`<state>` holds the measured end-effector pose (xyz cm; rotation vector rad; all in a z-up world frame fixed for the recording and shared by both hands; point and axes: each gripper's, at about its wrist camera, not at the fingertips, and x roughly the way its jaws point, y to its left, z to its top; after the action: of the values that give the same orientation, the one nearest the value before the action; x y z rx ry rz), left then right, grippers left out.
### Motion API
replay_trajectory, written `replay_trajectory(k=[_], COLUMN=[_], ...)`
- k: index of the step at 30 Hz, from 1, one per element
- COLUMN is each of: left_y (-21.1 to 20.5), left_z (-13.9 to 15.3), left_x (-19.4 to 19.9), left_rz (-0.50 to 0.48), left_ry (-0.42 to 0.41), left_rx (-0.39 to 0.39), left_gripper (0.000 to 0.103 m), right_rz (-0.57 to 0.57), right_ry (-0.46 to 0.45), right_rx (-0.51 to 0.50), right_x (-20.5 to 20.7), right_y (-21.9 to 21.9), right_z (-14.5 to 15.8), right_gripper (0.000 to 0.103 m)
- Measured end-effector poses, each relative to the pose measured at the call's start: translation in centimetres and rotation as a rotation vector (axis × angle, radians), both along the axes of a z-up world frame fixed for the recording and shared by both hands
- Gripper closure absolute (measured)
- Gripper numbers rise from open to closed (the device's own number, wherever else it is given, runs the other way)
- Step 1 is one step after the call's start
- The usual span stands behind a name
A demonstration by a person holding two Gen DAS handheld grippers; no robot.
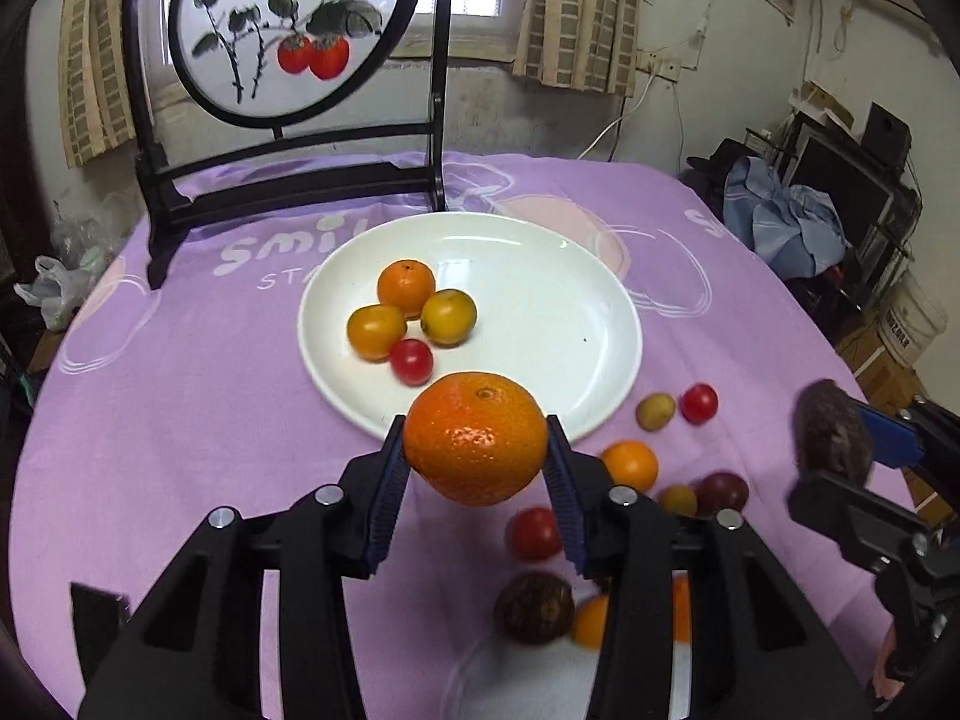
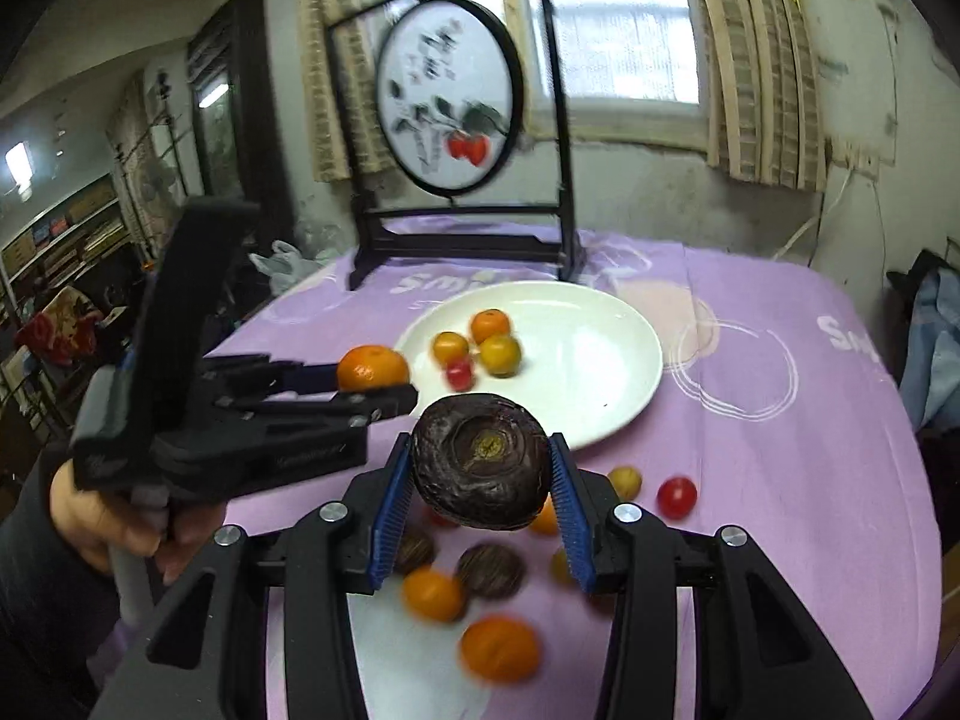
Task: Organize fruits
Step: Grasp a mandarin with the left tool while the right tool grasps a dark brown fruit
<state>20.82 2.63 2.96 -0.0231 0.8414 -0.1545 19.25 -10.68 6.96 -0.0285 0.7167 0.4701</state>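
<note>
My left gripper is shut on a large orange, held above the near rim of the white plate. The plate holds a small orange, two yellow fruits and a red cherry tomato. My right gripper is shut on a dark wrinkled fruit, also lifted off the cloth. In the right wrist view the left gripper with its orange sits to the left, held by a hand. Several loose fruits lie on the purple tablecloth below both grippers.
A black-framed round painted screen stands at the table's far side behind the plate. A second white plate's rim shows blurred under the grippers. A plastic bag lies off the table's left edge; clutter and a bucket stand right.
</note>
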Motion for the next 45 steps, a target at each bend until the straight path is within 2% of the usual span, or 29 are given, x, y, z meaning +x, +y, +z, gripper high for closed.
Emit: replay_trajectory(k=[4,7,13,15,16,17,18,20,22,25,37,43,45], left_y=[-0.1,-0.2,-0.1,0.0,0.1,0.4,0.6,1.6,2.3,2.6,2.1,2.2,2.5], left_z=[-1.7,-3.3,-5.5,-5.5,-5.2,-4.7,-4.2,-2.9,-2.1,-1.8,-2.7,-4.7,-5.4], left_x=[3.8,6.0,8.8,9.4,9.5,9.5,9.3,8.4,7.4,6.0,-3.2,-5.8,-6.0], left_rz=[0.029,0.036,0.042,0.062,0.071,0.091,0.107,0.159,0.175,0.176,0.171,0.194,0.205], left_ry=[0.023,0.071,0.126,0.114,0.1,0.078,0.06,0.004,-0.016,0.007,0.06,0.094,0.083], left_rx=[0.009,0.012,0.014,0.015,0.019,0.026,0.029,0.024,0.008,-0.005,-0.044,-0.08,-0.065], left_gripper=[0.06,0.06,0.06,0.06,0.059,0.051,0.035,0.018,0.018,0.018,0.018,0.014,0.015], right_rz=[-0.036,-0.054,-0.075,-0.088,-0.102,-0.128,-0.134,-0.122,-0.119,-0.087,-0.018,0.013,0.035], right_ry=[0.086,0.149,0.209,0.221,0.216,0.19,0.168,0.153,0.14,0.144,0.148,0.181,0.179], right_rx=[-0.069,-0.12,-0.179,-0.157,-0.142,-0.125,-0.111,-0.105,-0.117,-0.11,-0.151,-0.176,-0.209], right_x=[6.8,10.7,13.6,14.3,14.6,14.4,13.9,12.7,11.0,8.8,-1.4,-4.7,-5.6], right_y=[0.8,1.5,2.5,2.3,2.1,1.6,1.2,0.8,0.3,-0.2,-2.1,-2.0,-1.3], right_z=[-2.7,-5.0,-7.7,-8.1,-8.1,-7.7,-7.3,-6.7,-6.2,-5.8,-6.1,-7.3,-7.9], right_gripper=[0.058,0.058,0.058,0.057,0.048,0.035,0.034,0.033,0.033,0.031,0.027,0.027,0.027])
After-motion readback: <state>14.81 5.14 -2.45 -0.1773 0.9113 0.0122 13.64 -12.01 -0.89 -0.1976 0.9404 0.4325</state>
